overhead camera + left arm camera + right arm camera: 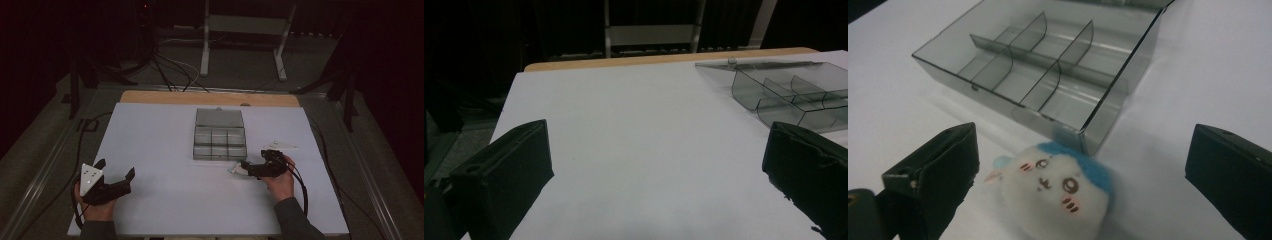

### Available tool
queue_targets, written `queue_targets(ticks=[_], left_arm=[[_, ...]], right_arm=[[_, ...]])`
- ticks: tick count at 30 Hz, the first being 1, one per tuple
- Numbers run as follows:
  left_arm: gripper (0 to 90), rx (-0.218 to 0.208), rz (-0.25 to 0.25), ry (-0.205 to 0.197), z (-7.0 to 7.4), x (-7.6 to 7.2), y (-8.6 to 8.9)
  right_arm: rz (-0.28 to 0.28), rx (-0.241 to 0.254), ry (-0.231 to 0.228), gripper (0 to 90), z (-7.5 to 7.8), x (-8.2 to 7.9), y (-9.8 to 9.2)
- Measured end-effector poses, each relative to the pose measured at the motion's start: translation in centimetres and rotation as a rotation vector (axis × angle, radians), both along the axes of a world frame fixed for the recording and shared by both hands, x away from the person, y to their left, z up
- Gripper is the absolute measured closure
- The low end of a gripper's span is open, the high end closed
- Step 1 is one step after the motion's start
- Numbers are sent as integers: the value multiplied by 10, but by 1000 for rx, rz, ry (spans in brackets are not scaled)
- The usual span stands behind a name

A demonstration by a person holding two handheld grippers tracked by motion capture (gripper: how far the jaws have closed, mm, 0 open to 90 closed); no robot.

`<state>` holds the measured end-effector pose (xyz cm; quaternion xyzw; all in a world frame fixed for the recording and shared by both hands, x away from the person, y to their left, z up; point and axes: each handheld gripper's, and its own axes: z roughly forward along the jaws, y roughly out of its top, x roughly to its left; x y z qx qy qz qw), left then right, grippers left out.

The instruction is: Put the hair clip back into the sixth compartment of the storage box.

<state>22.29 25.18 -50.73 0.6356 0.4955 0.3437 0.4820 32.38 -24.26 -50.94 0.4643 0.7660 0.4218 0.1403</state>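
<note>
A small white plush toy with a blue top and a drawn face lies on the white table, just in front of the near corner of a clear grey compartment box. My right gripper is open, one jaw on each side of the toy, neither touching it. From above, the toy sits at the right gripper's tips, below the box's front right corner. The box's lid is open and lies flat behind it. My left gripper stands open near the front left, with nothing between its jaws.
The white table top ends at a wooden strip along its far edge. Beyond it a metal stand and cables sit on the dark floor. Each gripper trails a cable toward the front edge.
</note>
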Motion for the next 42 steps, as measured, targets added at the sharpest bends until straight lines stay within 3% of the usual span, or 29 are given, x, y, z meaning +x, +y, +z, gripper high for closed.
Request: queue_targets(ticks=[7,21,34,42], left_arm=[[7,3,0,-2,0,0,0],[7,7,6,-4,0,-1,0],[7,11,11,-2,0,-1,0],[7,11,14,-1,0,-1,0]], right_arm=[[27,-32,28,130,-7,2,4],[87,-45,103,327,-17,-1,7],[119,-96,120,394,-21,-9,11],[135,-142,94,477,-18,-15,14]])
